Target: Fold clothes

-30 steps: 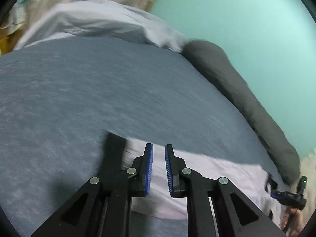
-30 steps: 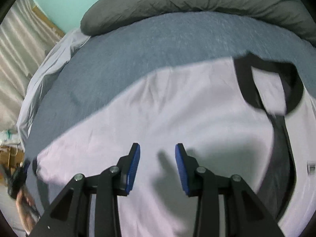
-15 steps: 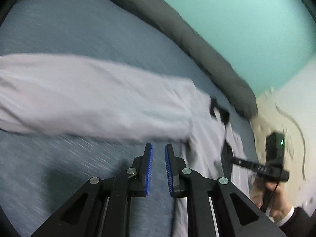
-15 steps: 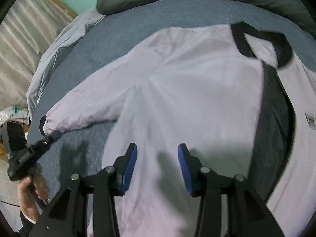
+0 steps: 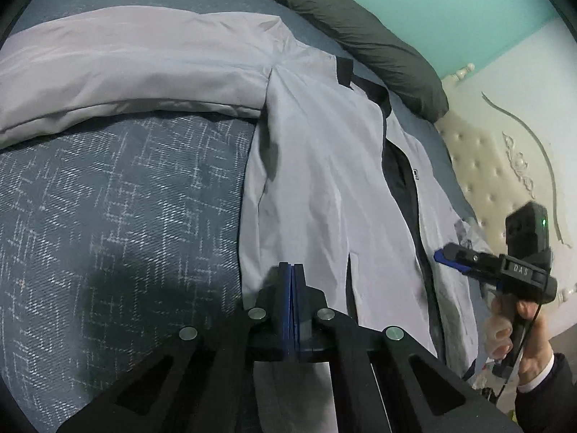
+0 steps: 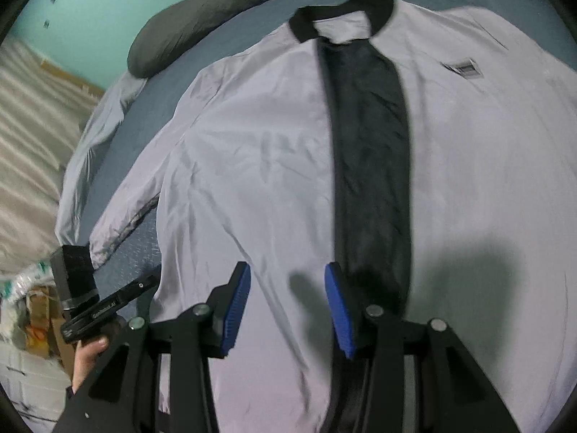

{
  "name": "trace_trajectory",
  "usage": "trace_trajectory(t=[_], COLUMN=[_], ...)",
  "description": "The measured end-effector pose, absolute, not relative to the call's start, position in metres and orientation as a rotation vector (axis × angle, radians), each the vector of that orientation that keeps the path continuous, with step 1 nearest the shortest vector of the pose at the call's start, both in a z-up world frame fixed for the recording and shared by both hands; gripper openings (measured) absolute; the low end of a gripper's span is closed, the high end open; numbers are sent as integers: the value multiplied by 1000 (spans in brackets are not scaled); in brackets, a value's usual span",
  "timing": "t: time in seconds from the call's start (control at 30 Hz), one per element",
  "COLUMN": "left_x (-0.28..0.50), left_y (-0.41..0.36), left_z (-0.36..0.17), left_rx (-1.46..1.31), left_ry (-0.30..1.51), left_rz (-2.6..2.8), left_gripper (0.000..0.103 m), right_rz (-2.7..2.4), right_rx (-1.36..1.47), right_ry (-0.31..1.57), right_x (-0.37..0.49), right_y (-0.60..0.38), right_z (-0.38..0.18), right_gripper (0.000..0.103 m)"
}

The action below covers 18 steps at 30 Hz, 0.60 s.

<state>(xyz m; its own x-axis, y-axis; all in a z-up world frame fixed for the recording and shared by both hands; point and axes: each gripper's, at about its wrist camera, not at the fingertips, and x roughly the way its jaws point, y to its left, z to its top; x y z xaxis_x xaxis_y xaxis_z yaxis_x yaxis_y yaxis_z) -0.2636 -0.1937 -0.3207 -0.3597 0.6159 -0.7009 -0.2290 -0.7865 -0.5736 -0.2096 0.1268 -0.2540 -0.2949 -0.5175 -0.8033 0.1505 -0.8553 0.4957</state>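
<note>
Jacket point(image 6: 252, 166): pale grey with a black collar point(image 6: 342, 11), lying face up and spread flat on our blue-grey bedspread point(image 5: 108, 198); its front is open, so the dark lining point(image 6: 371, 151) runs down the middle.
Far-left sleeve point(image 6: 119, 216): we see it stretched out and away from the body, cuff near the bed's edge, lying loose on the cover.
Left gripper point(image 5: 291, 274): we've got the blue pads pressed flat together with nothing between them, poised over the jacket's lower left edge; whether the tips touch the cloth we cannot tell.
Left hem edge point(image 5: 249, 216): a clean straight side seam here, a good place for us to pinch.
Right gripper point(image 6: 286, 288): our jaws stand partly apart, empty, hovering above the left front panel just beside the lining strip.
Right panel point(image 6: 487, 144): flat, with a small label point(image 6: 463, 66) on the chest.
Handling, as we judge it: thin, light, soft and probably slick shell fabric; it will drape and slide, not hold a crease by itself.
Where we'd take hold: the sleeve cuff or the shoulder and hem on one side, pinching both layers at a seam so the cloth doesn't slip out as it's carried across.
Background: a dark bolster point(image 5: 360, 25) lies along the far edge, well apart from the jacket.
</note>
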Motion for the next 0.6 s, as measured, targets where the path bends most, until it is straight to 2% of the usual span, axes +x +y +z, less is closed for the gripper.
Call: trace_trajectory(t=[0.3,0.33,0.37,0.4,0.43,0.6], left_x=[-265,-265,-265,-265,-265,-257], left_y=[-209,-204,-200,-196,-194,-185], left_z=[-309,-308,-309,-310,-313,-318], left_rx=[-1356,-1361,-1372,-1386,-1402,-1416], left_ry=[-561,-535,-509,-483,-484,-439], left_rz=[2154,2144,2135,2125,2111,2083], left_gripper=[2,5,20,45,53,54], right_rz=[-2153,-2155,-2157,-2160,-2166,-2198], right_rx=[1524,1522,1519,1516,1507,1453], right_ry=[-591,-602,-612,-624,-645,-727], right_x=[-182,-179,-177,-174,-171,-154], right_y=[148,151,154,157,160,170], right_z=[-272,-273,-274,-276,-277,-279], right_gripper=[43,43,43,43,43,43])
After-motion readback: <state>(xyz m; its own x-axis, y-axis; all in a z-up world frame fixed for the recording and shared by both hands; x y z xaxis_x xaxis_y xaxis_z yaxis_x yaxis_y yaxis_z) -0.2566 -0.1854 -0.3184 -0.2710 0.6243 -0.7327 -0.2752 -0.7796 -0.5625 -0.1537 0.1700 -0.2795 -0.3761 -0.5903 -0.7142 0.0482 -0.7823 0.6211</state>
